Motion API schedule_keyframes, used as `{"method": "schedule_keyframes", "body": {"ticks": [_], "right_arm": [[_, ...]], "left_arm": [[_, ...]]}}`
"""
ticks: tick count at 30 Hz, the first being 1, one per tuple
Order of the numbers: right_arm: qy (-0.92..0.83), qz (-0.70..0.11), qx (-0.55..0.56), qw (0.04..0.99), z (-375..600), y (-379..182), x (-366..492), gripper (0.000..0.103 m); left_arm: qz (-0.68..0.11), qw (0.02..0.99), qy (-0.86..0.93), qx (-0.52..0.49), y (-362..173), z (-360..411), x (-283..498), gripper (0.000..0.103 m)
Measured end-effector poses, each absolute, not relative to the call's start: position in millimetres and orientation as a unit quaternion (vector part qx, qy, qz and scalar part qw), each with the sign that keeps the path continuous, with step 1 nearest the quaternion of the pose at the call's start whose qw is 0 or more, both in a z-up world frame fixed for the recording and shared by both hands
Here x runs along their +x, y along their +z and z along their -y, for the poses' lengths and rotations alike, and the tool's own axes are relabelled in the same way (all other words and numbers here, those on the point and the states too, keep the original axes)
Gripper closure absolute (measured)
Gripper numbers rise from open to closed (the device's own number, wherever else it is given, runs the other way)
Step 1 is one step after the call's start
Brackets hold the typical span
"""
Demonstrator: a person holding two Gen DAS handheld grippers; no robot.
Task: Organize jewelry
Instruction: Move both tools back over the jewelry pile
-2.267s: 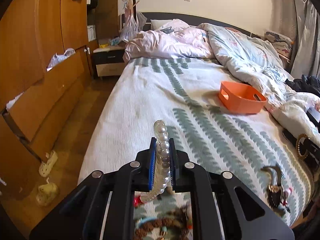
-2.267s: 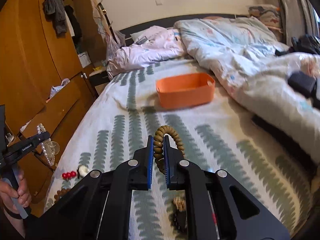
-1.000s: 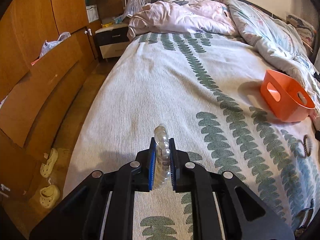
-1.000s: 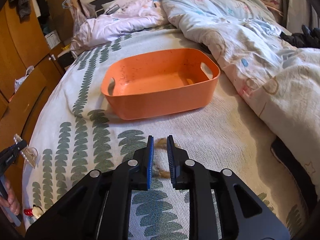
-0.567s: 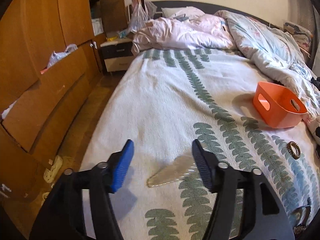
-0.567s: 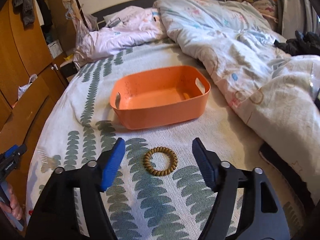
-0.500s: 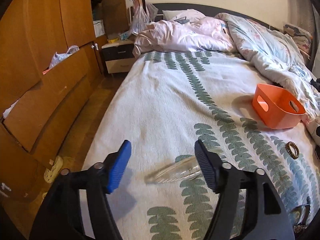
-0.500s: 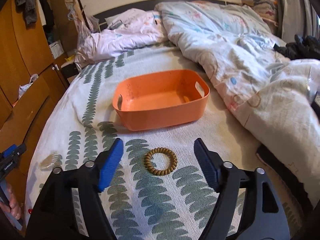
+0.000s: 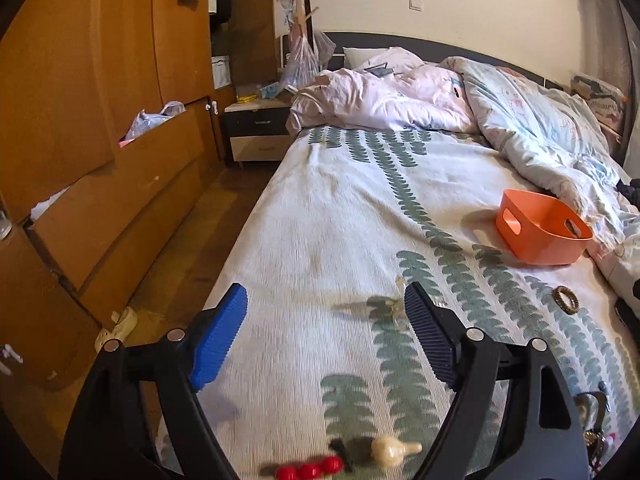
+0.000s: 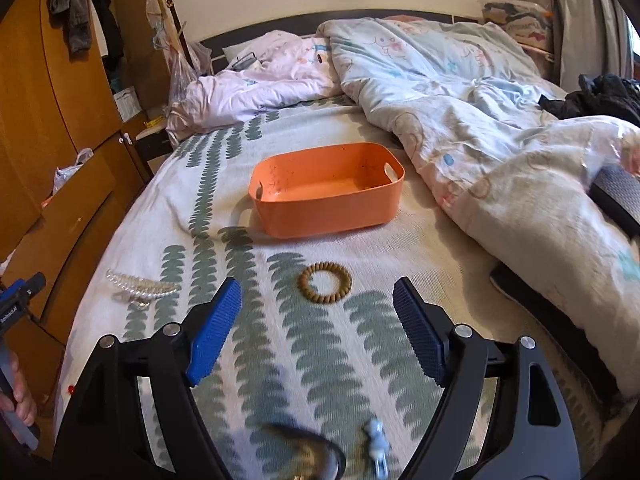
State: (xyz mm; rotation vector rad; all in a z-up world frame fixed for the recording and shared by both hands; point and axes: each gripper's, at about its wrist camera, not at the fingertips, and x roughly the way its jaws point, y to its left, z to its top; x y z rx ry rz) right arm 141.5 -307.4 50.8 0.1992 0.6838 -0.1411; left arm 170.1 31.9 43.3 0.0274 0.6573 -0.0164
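Note:
Both grippers are open and empty above the bedspread. My left gripper (image 9: 325,316) hangs near the bed's left edge; a clear pearl hair clip (image 9: 394,307) lies just beyond its right finger. The clip also shows in the right wrist view (image 10: 140,289). My right gripper (image 10: 316,312) is over the middle of the bed, with a brown coil bracelet (image 10: 325,277) lying flat just ahead of it. The bracelet also shows in the left wrist view (image 9: 565,299). An empty orange basket (image 10: 328,216) stands behind the bracelet, also seen from the left (image 9: 540,236).
Red beads (image 9: 308,471) and a cream bead piece (image 9: 394,448) lie at the bed's near end. A dark hair claw (image 10: 312,452) and a pale blue charm (image 10: 376,450) lie under my right gripper. A rumpled duvet (image 10: 480,120) covers the right side. A wooden wardrobe (image 9: 100,120) stands left.
Both grippers opened and let go: the pearl clip and the coil bracelet now lie on the bedspread. Both grippers have since drawn back toward the near end of the bed.

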Motion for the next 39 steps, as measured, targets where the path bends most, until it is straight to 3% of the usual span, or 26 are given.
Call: {"method": "schedule_keyframes", "body": {"ticks": [8, 17, 39], "right_arm": [[-0.063, -0.306, 0.074, 0.947, 278, 61, 77, 0.023], [-0.065, -0.306, 0.044, 0.949, 251, 32, 18, 0.023], [-0.053, -0.328, 0.064, 0.941, 245, 12, 0, 0.023]], "left_arm": [[-0.335, 0.941, 0.0, 0.041, 22, -32, 115, 0.021], [-0.337, 0.94, -0.025, 0.042, 3, -28, 73, 0.021], [-0.334, 0.94, -0.018, 0.069, -10, -12, 61, 0.021]]}}
